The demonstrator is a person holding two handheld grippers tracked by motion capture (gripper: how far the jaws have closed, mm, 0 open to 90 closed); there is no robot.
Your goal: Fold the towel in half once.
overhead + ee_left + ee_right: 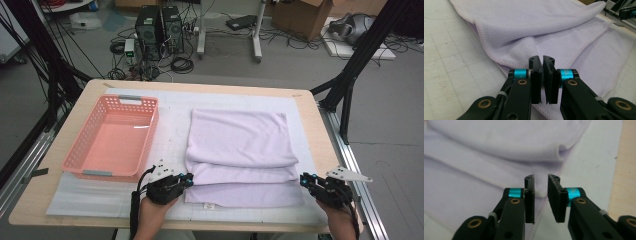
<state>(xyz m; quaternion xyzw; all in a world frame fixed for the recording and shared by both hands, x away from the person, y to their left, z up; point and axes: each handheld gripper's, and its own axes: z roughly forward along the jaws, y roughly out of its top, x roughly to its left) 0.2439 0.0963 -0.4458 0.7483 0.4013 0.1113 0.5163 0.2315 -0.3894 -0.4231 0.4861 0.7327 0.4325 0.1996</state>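
High view shows a lilac towel [240,155] lying folded on the worktop [310,130] beside a pink basket [112,137] (its near edge toward the person). At the towel's near left corner, the left gripper [541,65] has its jaws closed with nothing visible between them. At the near right corner, the right gripper [541,185] has its jaws slightly parted above the hem, gripping nothing.
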